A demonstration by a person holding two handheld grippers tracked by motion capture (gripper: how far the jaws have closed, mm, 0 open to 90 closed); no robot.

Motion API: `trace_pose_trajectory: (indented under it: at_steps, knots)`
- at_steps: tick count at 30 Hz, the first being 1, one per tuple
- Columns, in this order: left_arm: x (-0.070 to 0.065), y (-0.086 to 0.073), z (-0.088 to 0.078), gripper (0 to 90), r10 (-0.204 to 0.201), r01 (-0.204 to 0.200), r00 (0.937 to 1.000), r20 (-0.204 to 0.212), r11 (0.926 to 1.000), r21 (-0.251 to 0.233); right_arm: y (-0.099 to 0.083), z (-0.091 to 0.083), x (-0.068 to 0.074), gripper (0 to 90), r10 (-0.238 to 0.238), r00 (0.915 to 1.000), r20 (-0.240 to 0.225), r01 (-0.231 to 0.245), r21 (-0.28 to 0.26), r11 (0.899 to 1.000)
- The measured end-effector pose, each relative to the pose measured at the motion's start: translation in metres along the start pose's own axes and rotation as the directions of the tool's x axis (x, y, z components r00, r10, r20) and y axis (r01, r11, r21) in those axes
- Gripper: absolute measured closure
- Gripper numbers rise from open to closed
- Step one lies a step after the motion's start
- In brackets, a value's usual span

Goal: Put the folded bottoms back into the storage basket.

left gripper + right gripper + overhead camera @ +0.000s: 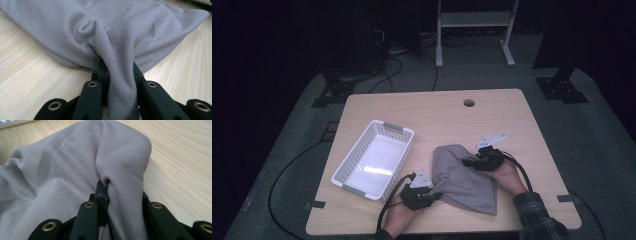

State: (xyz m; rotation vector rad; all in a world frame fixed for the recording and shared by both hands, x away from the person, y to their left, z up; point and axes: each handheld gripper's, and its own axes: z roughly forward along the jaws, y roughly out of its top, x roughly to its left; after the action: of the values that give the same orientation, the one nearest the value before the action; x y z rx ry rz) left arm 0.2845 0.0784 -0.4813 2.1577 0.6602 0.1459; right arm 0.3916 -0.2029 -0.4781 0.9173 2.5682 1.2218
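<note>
A grey cloth [462, 177] lies bunched on the wooden table [437, 115], near its front edge. My left gripper [428, 196] sits at the cloth's lower left corner, shut on a pinched fold of the grey cloth [117, 75] that runs down between its black jaws. At the cloth's upper right edge, my right gripper [472, 161] is shut on a raised fold of the grey cloth [120, 182]; its left fingertip [101, 192] shows beside the fold, the other is covered by fabric. A hand holds each gripper from below.
A white perforated basket [374, 157] stands left of the cloth, close to the left gripper. A round hole [469, 103] sits near the table's far edge. Cables trail from both grippers over the front of the table.
</note>
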Motion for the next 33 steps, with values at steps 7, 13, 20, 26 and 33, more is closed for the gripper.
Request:
trace_pose_trajectory:
  at_steps: [7, 13, 20, 26, 33]
  knots:
    - [-0.004, 0.014, -0.017, 78.0, -0.015, 0.016, 0.9998, 0.011, 0.999, -0.043, 0.009, -0.01, 0.005, 74.1, -0.014, 0.9988, 0.047, 0.014, 0.003, 1.0]
    - [-0.008, 0.027, -0.031, 78.1, -0.026, 0.027, 0.9996, 0.01, 0.9958, -0.088, 0.018, -0.023, 0.008, 74.8, -0.028, 0.9979, 0.058, 0.031, -0.039, 0.999]
    - [-0.007, 0.043, -0.05, 78.2, -0.024, 0.025, 0.9997, 0.007, 0.99, -0.139, 0.034, -0.039, 0.012, 75.2, -0.029, 0.9973, 0.068, 0.035, -0.084, 0.996]
    - [0.0, 0.051, -0.072, 78.3, -0.049, 0.048, 0.9988, -0.002, 0.9806, -0.19, 0.054, -0.049, 0.018, 75.4, -0.042, 0.9961, 0.078, 0.051, -0.117, 0.992]
    - [0.012, 0.056, -0.103, 78.3, -0.075, 0.071, 0.9972, -0.005, 0.9632, -0.259, 0.087, -0.053, 0.03, 75.6, -0.08, 0.9931, 0.086, 0.091, -0.135, 0.987]
